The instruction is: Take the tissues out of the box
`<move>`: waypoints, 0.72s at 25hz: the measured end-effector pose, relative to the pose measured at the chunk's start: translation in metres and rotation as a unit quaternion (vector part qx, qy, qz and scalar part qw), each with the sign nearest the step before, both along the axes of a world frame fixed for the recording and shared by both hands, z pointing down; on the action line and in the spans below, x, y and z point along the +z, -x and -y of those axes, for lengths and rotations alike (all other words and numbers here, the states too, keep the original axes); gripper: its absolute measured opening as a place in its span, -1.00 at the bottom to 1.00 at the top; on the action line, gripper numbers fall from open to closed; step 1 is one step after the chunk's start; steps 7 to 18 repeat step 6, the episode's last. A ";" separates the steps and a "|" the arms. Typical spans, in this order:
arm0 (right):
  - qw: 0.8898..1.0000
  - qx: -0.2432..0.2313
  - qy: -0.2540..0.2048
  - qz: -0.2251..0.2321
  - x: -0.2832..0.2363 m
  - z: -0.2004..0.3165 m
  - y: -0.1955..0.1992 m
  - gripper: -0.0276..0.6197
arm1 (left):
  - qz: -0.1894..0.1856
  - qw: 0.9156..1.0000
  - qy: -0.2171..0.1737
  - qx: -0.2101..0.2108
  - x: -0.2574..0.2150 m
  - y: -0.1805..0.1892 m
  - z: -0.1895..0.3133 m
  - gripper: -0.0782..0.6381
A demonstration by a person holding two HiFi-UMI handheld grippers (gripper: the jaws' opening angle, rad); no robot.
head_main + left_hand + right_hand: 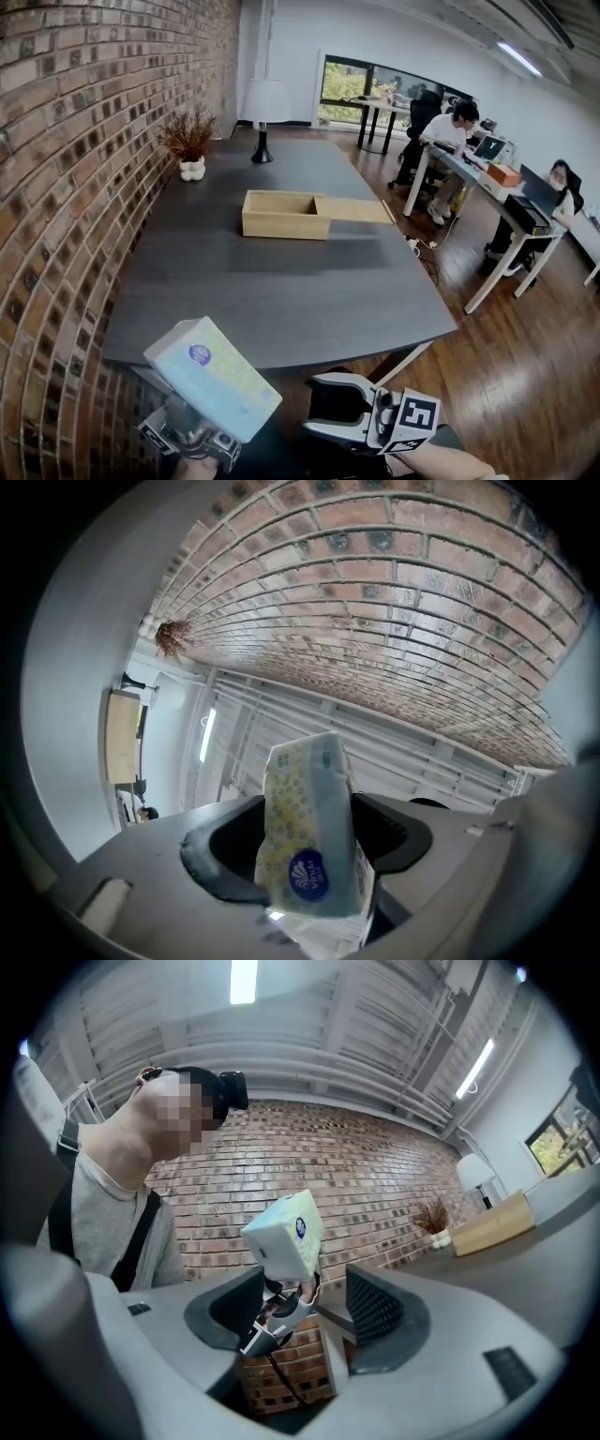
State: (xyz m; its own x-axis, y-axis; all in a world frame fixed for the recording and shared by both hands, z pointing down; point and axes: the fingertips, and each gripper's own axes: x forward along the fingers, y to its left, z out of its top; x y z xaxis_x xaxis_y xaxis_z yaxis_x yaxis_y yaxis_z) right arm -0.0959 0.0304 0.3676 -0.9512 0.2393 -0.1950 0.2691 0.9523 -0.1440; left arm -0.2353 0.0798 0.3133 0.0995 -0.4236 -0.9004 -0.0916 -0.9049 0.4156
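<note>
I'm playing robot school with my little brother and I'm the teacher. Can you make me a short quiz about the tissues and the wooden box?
1. True or false: the left gripper is shut on the tissue pack.
2. Fill in the gap: the wooden box stands on the table with its lid slid ____.
3. Pick one: the right gripper is A) open and empty, B) shut on the tissue pack, C) shut on the lid.

Key: 1 true; 2 open; 3 A.
</note>
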 end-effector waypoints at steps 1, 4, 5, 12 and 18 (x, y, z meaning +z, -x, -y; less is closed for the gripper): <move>1.000 0.000 -0.001 0.000 0.000 0.000 0.000 -0.07 | 0.000 1.000 0.000 0.001 0.001 -0.001 0.000 0.06; 1.000 0.000 -0.003 -0.002 0.001 0.001 0.001 -0.07 | 0.002 1.000 0.002 0.004 0.002 -0.003 0.001 0.06; 1.000 0.000 -0.004 -0.002 0.001 0.001 0.001 -0.07 | 0.002 1.000 0.002 0.005 0.003 -0.004 0.002 0.06; 1.000 0.000 -0.004 -0.003 0.001 0.001 0.001 -0.07 | 0.002 1.000 0.002 0.006 0.004 -0.005 0.002 0.06; 1.000 0.000 -0.004 -0.003 0.001 0.001 0.001 -0.07 | 0.002 1.000 0.002 0.006 0.004 -0.005 0.002 0.06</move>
